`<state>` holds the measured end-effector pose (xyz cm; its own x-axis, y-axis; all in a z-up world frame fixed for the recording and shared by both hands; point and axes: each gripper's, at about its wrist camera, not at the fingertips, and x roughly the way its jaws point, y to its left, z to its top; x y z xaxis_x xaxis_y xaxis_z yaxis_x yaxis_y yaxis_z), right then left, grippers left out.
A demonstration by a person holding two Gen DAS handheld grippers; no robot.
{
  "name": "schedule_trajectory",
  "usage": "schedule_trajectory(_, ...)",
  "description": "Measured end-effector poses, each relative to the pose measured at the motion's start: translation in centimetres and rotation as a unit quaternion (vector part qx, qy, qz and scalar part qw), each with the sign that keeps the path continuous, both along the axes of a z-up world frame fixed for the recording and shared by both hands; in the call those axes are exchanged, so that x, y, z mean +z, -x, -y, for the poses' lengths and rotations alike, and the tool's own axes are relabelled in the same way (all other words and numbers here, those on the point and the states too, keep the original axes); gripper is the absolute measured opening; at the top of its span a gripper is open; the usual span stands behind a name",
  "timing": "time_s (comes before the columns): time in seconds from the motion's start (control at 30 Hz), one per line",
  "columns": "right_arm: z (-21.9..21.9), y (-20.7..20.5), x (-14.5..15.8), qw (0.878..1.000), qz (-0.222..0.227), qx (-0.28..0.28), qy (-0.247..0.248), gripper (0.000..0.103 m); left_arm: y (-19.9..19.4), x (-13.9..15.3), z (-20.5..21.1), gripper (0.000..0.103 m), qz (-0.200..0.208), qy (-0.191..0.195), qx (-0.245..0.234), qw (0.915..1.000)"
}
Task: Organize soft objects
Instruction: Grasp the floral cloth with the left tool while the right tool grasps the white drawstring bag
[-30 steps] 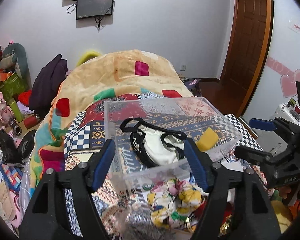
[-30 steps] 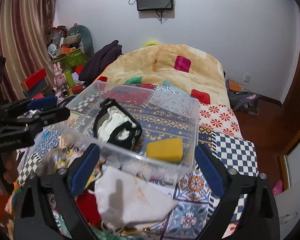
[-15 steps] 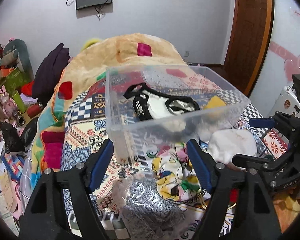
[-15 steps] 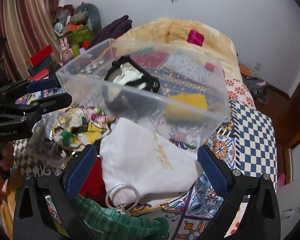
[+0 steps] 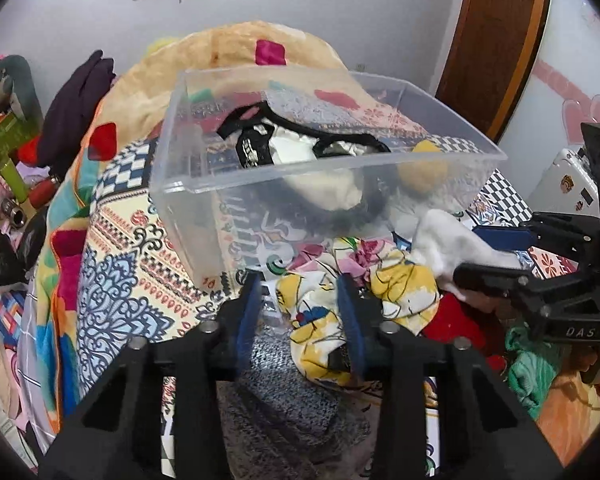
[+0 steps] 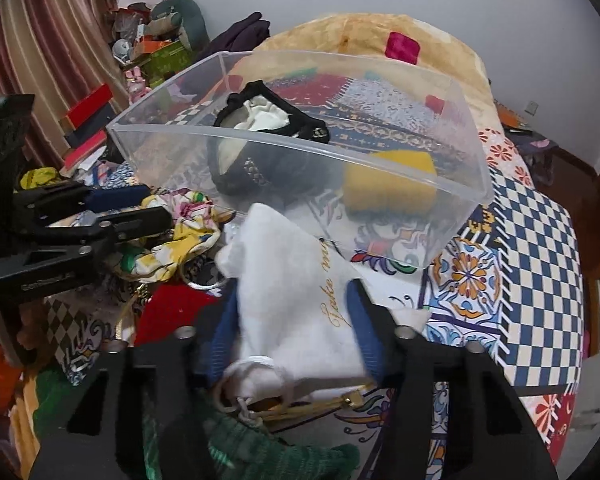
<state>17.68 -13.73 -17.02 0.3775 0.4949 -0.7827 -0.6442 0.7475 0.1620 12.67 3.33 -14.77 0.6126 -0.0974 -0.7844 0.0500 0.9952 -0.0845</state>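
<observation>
A clear plastic bin (image 5: 380, 152) (image 6: 420, 208) sits on the patterned bed and holds a black-and-white garment (image 5: 296, 148) (image 6: 260, 116) and a yellow sponge (image 6: 388, 188) (image 5: 428, 160). In front of it lies a pile of soft things. My left gripper (image 5: 300, 292) has its blue pads closed in on a yellow floral cloth (image 5: 320, 320) (image 6: 180, 240). My right gripper (image 6: 292, 312) (image 5: 496, 256) has its pads closed on a white drawstring pouch (image 6: 292, 280) (image 5: 452, 240) with gold lettering.
The pile also holds a red cloth (image 6: 168, 312), a green knit (image 6: 252, 452) (image 5: 532, 368) and a grey knit (image 5: 288, 396). An orange blanket (image 5: 236, 56) covers the far bed. Clutter and toys (image 6: 152, 48) stand at the left; a wooden door (image 5: 496, 40) is at the right.
Both grippers dropped toward the pile in front of the bin and narrowed from wide open: the left around the floral cloth, the right around the white pouch.
</observation>
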Motion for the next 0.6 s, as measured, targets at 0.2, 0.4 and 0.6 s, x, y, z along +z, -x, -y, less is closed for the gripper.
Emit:
schedule_trajectory(0.2, -0.1, 0.4, 0.3, 1.000, -0.001, 0.009, -0.011, 0.017, 0.1, 0.0, 0.2, 0.014, 0.003, 0.002, -0.004, 1.0000)
schedule_trajectory(0.4, 0.4, 0.8, 1.7, 0.999, 0.022, 0.006, -0.022, 0.012, 1.2, 1.6, 0.2, 0.009, 0.031, 0.005, -0.006, 0.9995)
schedule_trajectory(0.6, 1.3, 1.9, 4.5, 0.997, 0.057, 0.006, -0.044, 0.012, 3.0, 5.0, 0.5, 0.008, 0.078, 0.002, -0.009, 0.9969)
